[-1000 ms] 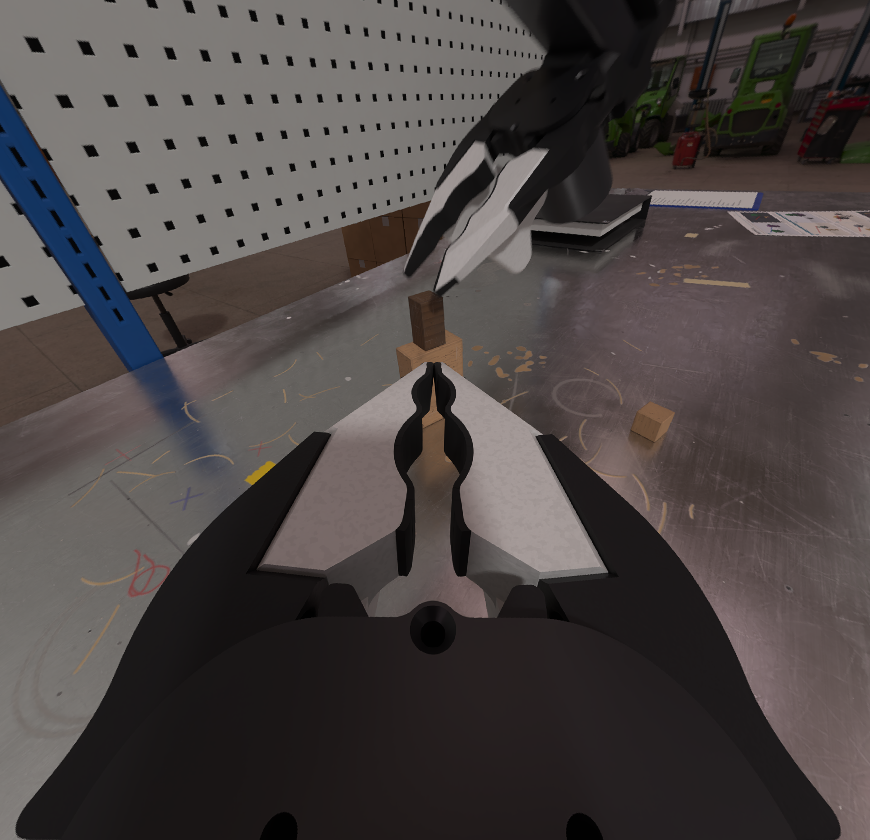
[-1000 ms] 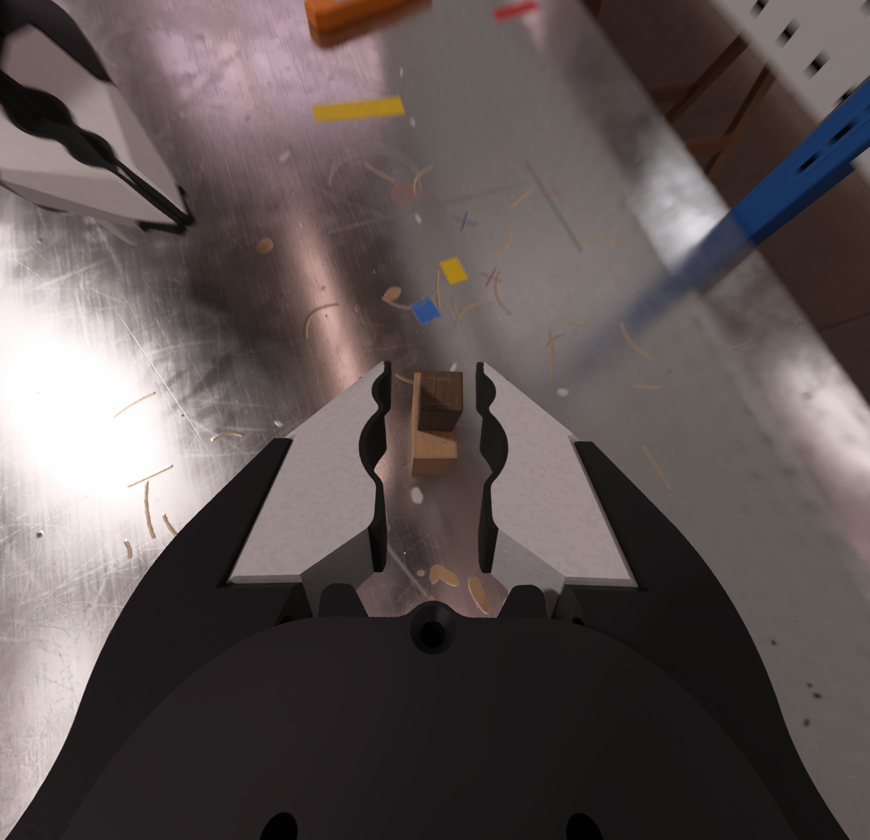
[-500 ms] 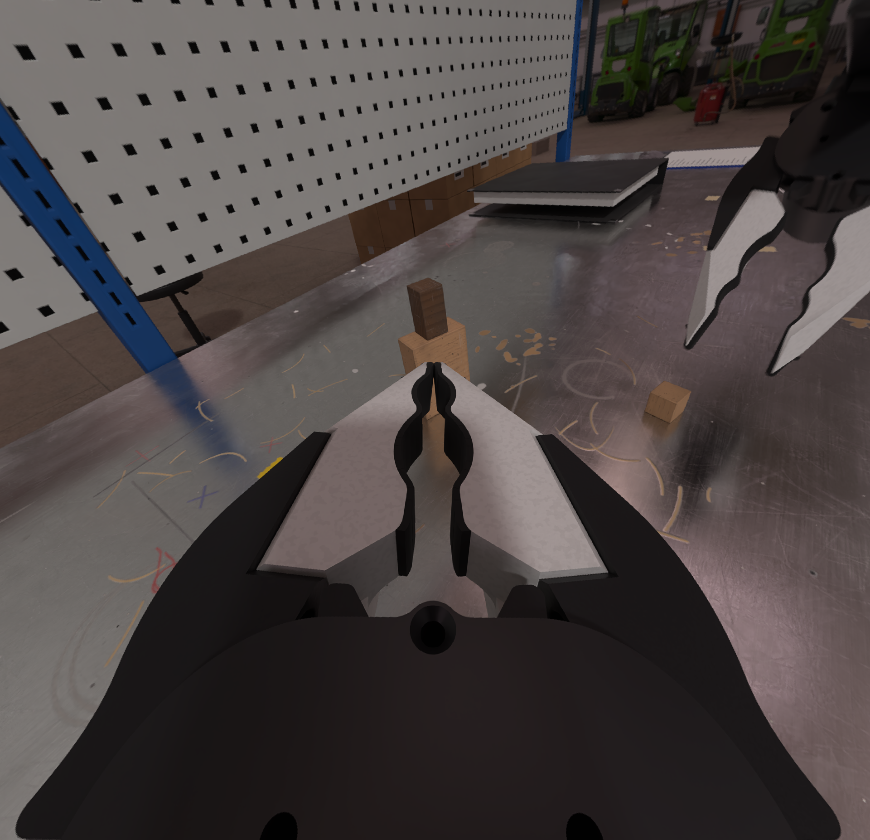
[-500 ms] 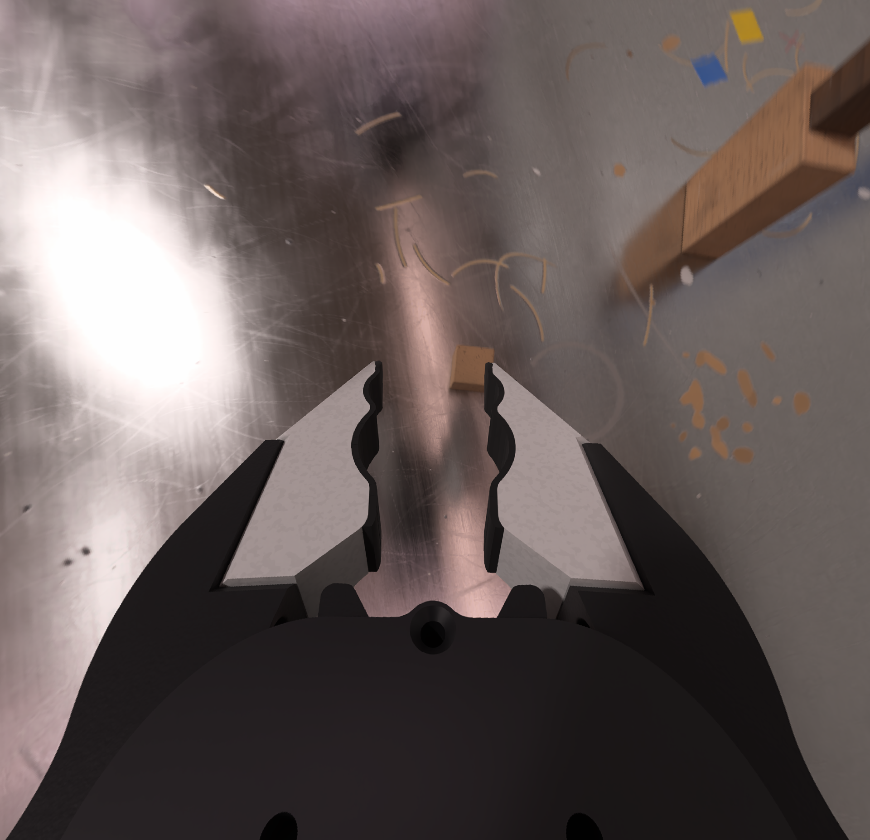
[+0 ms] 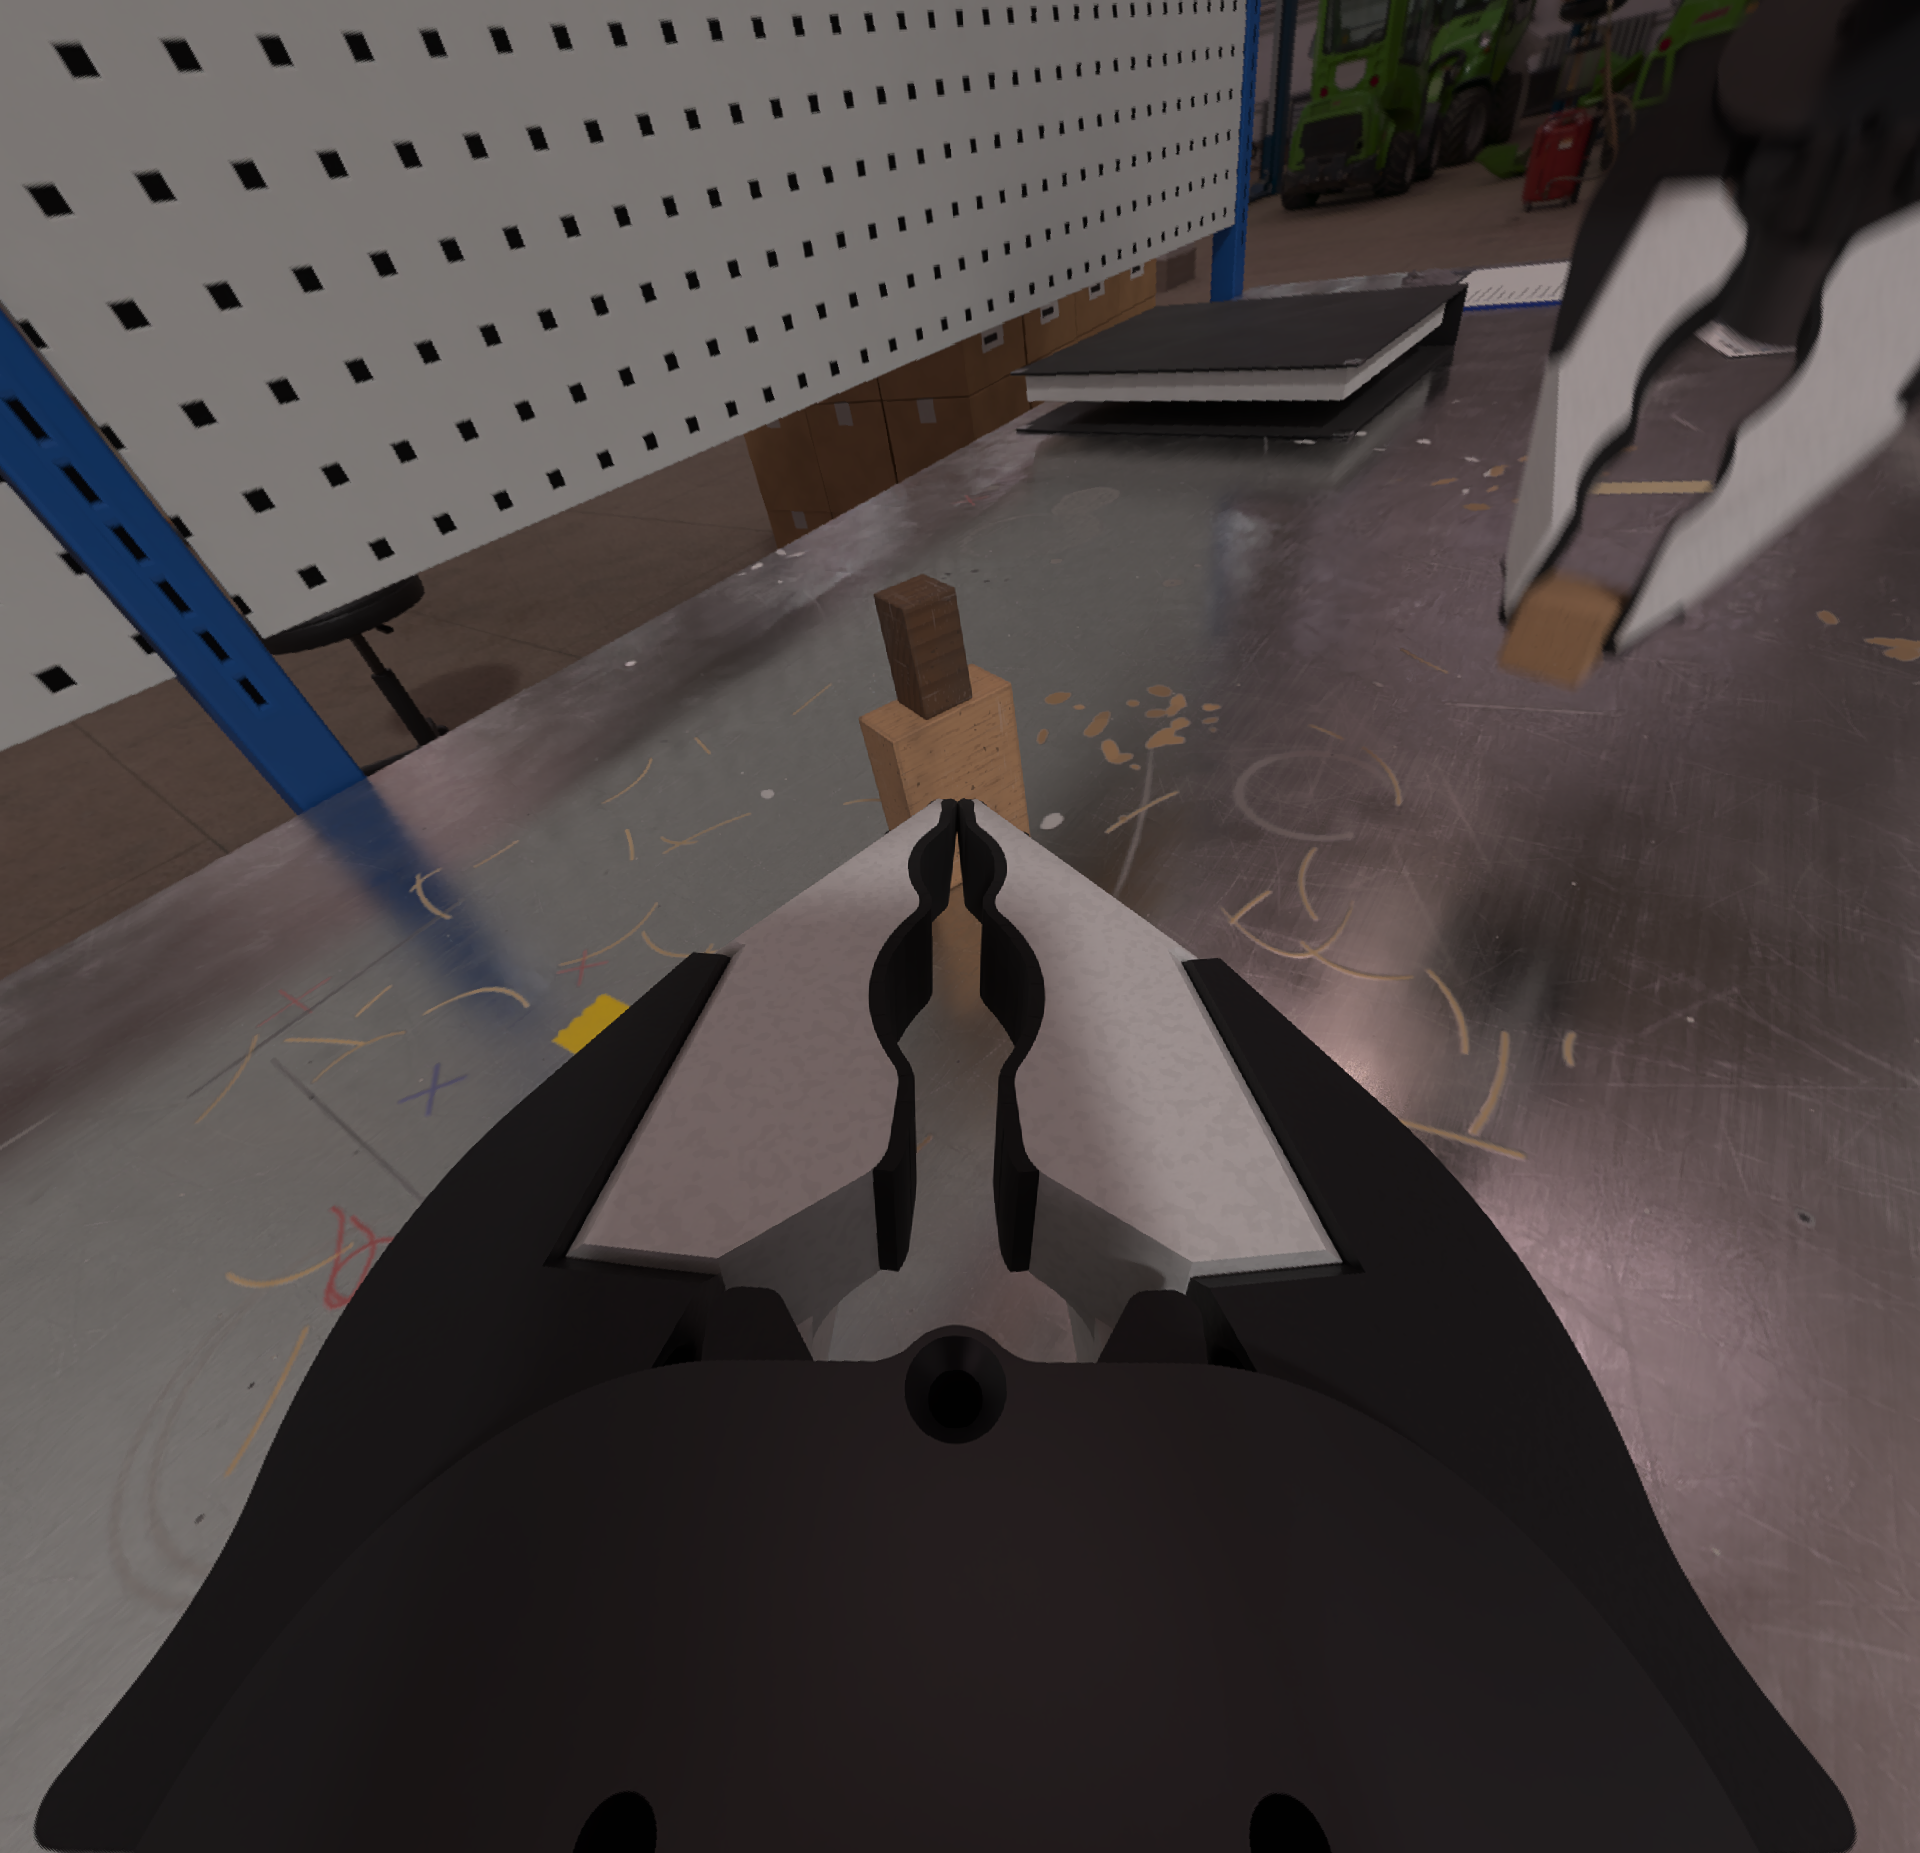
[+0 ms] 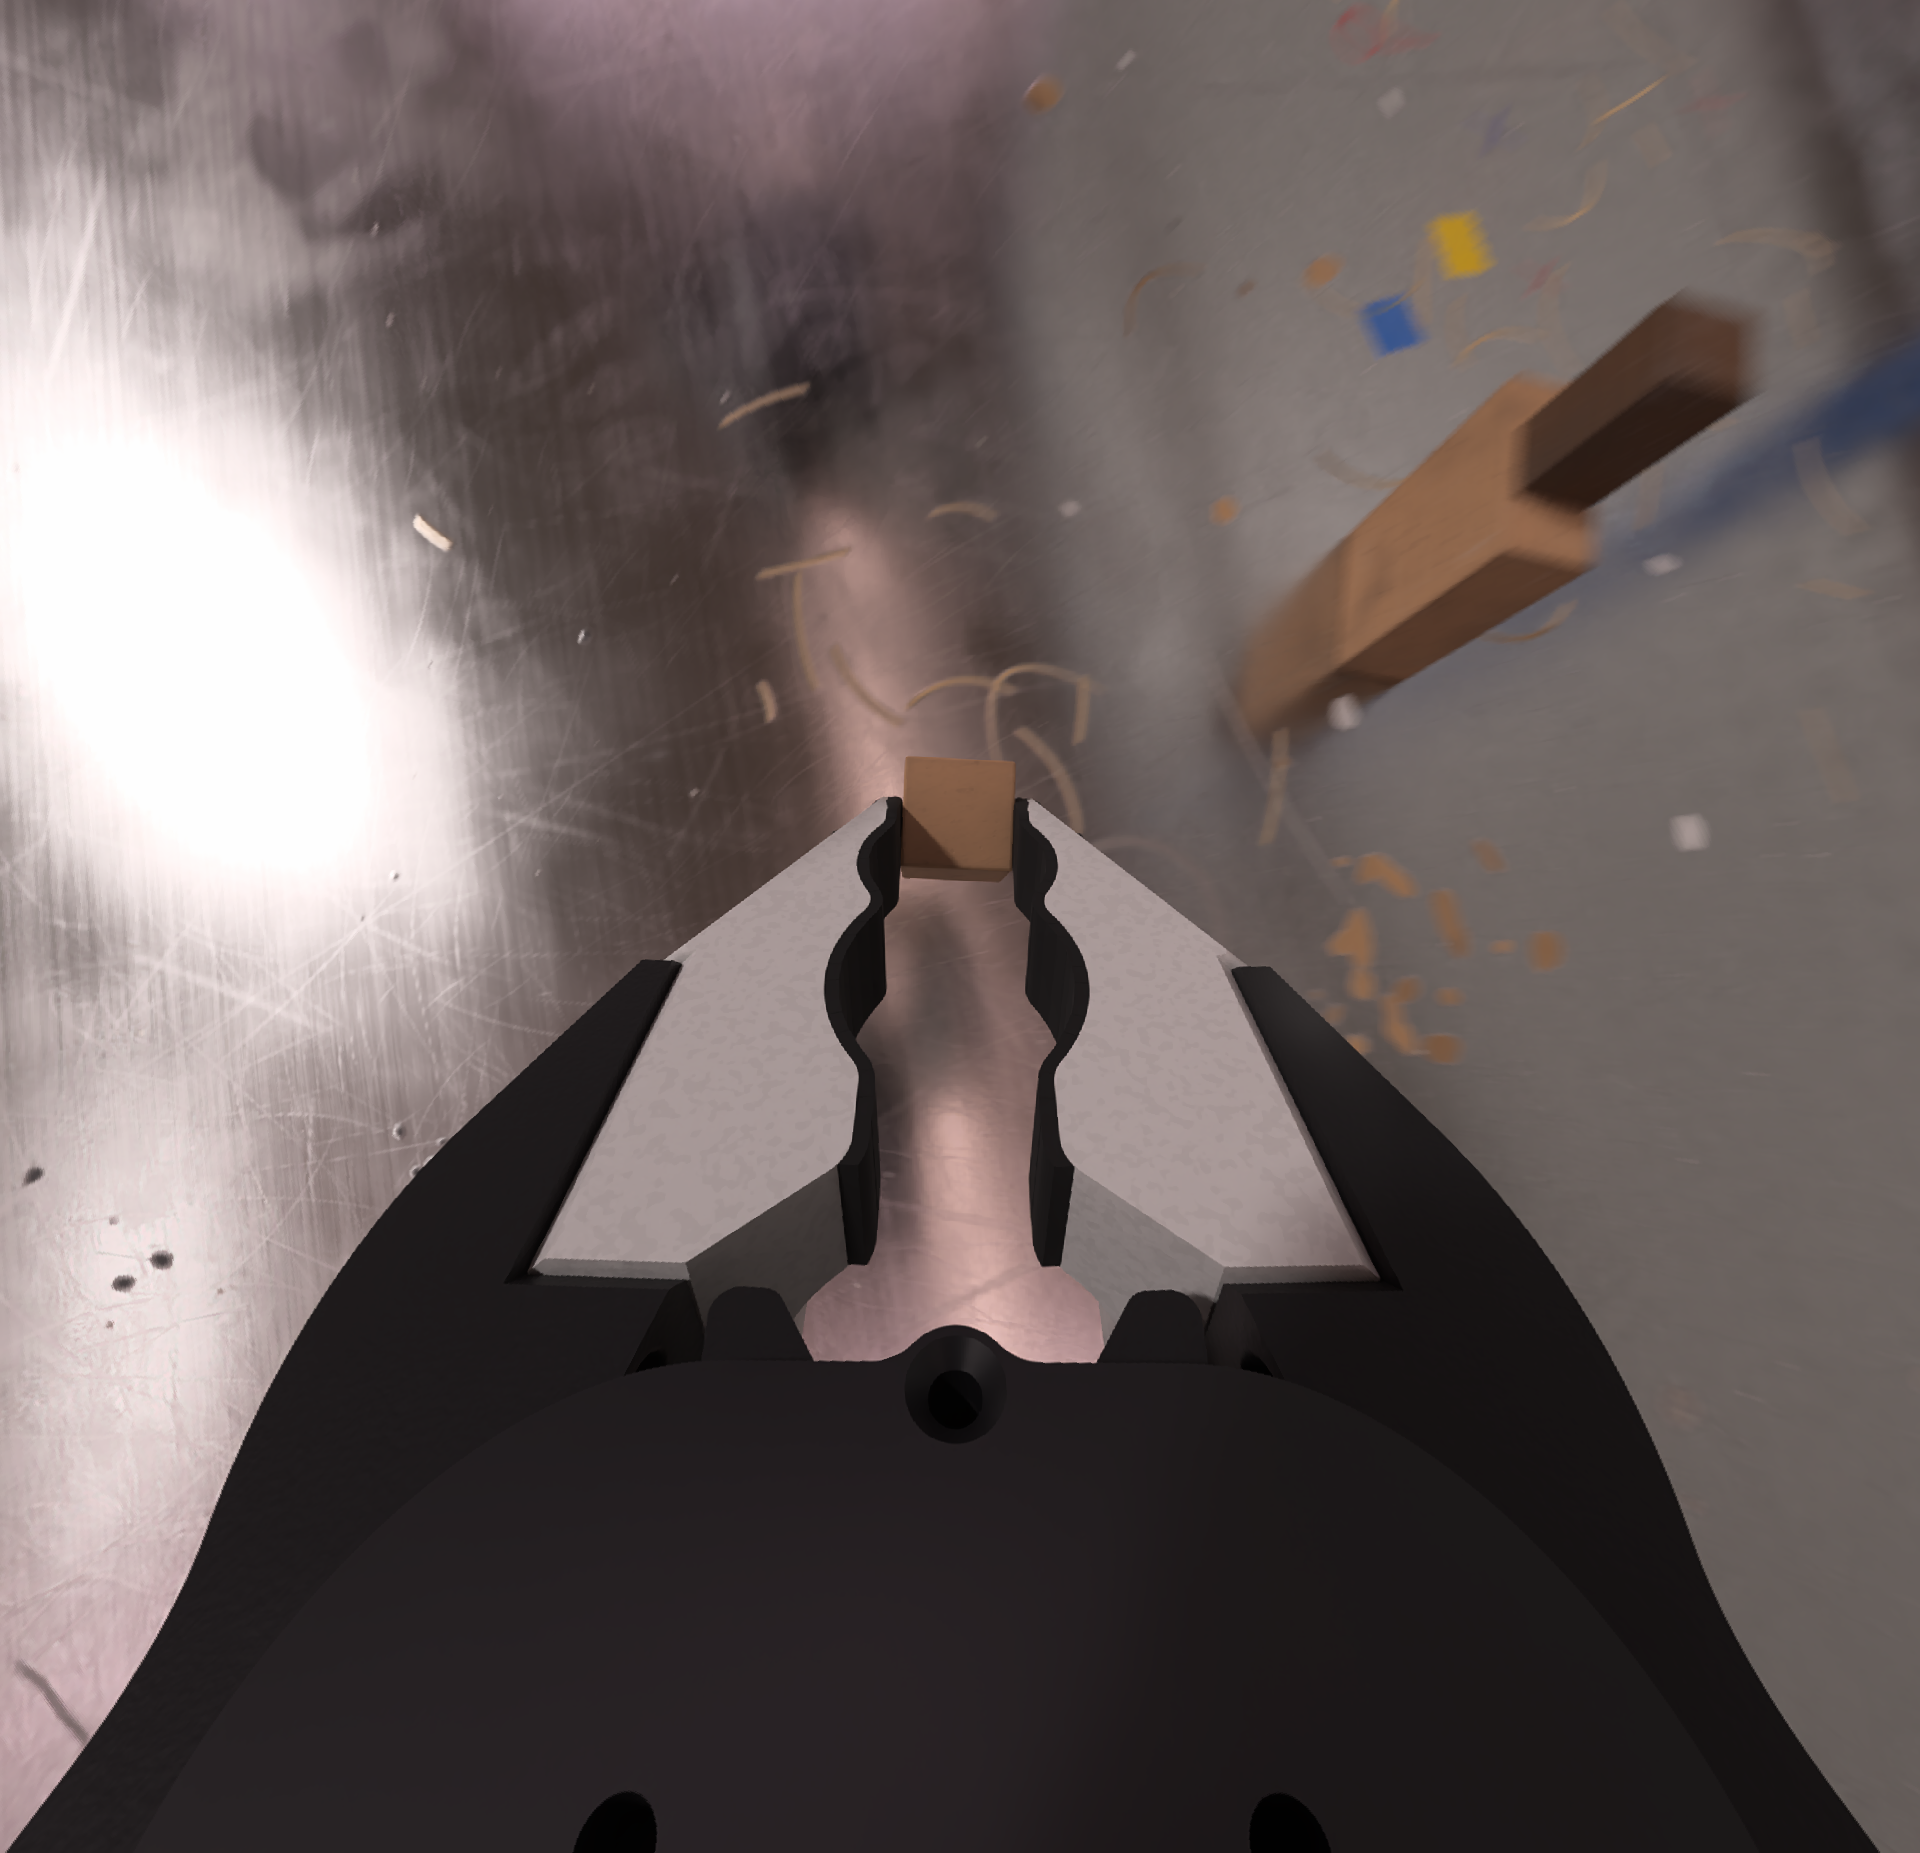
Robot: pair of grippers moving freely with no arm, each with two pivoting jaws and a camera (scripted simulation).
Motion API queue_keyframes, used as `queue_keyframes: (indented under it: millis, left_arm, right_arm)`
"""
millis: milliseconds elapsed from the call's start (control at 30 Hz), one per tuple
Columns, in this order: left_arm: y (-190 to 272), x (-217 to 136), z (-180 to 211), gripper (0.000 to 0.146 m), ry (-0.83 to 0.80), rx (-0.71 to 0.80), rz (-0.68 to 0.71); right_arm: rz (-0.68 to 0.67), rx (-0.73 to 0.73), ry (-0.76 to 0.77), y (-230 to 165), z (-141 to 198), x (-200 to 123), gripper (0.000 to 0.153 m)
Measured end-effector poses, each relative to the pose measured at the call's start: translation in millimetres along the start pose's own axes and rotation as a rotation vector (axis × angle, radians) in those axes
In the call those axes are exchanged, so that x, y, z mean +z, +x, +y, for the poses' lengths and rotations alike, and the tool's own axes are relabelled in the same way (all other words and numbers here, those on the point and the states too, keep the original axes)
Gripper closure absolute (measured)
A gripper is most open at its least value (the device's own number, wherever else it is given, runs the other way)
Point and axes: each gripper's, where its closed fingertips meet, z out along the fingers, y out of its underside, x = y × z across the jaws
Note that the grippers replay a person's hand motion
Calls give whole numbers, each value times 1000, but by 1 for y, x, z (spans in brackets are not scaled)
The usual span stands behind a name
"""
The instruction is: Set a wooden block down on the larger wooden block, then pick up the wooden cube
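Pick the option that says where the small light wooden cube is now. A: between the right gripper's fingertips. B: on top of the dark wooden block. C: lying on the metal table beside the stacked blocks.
A: the small light wooden cube sits clamped between the fingertips of the right gripper, off the scratched metal table.

- No word, number or brand could be read in either view.
- A white sheet (image 5: 1512, 284) with a blue edge lay at the far end of the desk (image 5: 1662, 972); any print on it was too small to make out.
- Small pale labels (image 5: 992, 336) sat on the cardboard boxes (image 5: 842, 453) beneath the pegboard (image 5: 623, 193), blurred beyond reading.
- A blue cross (image 5: 431, 1088) was drawn on the desk, left of centre in the left wrist view.
- A red scribble (image 5: 348, 1273) lay nearer the camera than that cross, forming no clear letter.
- A faint scratched circle (image 5: 1314, 790) marked the desk right of centre in the same view.
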Motion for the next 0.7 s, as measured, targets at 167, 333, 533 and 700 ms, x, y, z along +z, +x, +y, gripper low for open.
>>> queue_keyframes:
  millis: [167, 333, 533, 700]
  left_arm:
    - [-1, 2, 3, 146, -4, -19, 20]
    - [0, 1, 2, 146, -2, -10, 18]
    - [1, 2, 4, 146, -13, 0, 23]
    - [3, 4, 6, 146, -22, 3, 34]
  right_arm:
    - [73, -4, -41, 53, -42, -34, 132]
    - [119, 8, -217, 114, -44, -29, 132]
    - [73, 39, -351, 147, -34, 10, 132]
    - [48, 47, -365, 158, -36, 27, 132]
